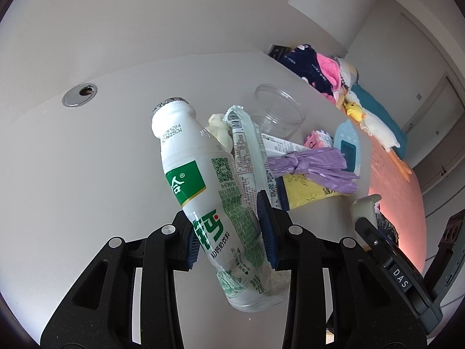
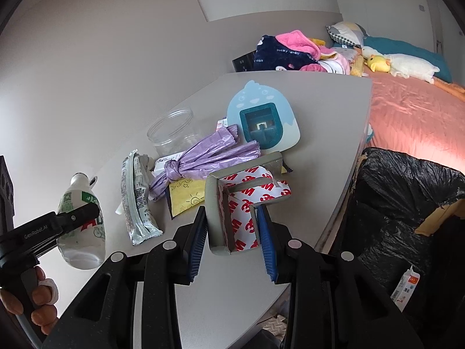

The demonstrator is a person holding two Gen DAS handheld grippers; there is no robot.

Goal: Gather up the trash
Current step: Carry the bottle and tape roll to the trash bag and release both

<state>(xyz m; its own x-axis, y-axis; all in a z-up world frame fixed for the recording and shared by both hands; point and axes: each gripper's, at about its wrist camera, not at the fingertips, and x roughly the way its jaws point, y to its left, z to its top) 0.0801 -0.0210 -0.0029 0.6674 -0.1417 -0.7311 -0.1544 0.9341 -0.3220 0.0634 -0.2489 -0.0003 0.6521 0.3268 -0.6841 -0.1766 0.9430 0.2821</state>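
Observation:
My left gripper (image 1: 229, 232) is shut on an empty white plastic drink bottle (image 1: 203, 192) with green print, held tilted above the grey table (image 1: 87, 160). The bottle also shows in the right wrist view (image 2: 80, 226). My right gripper (image 2: 232, 232) is shut on a grey foam corner guard (image 2: 241, 200) backed with red-and-white 3M tape, held above the table's front edge. A bin lined with a black bag (image 2: 407, 212) stands to the right of the table. On the table lie a silver snack wrapper (image 2: 138, 197), a knotted purple bag (image 2: 203, 157) and a yellow packet (image 2: 186, 197).
A clear plastic jar (image 2: 174, 131) and a light blue bird-shaped card (image 2: 261, 116) sit further back on the table. A bed with a pink cover (image 2: 412, 116), clothes and plush toys lies beyond. A cable grommet (image 1: 79, 95) is set in the tabletop.

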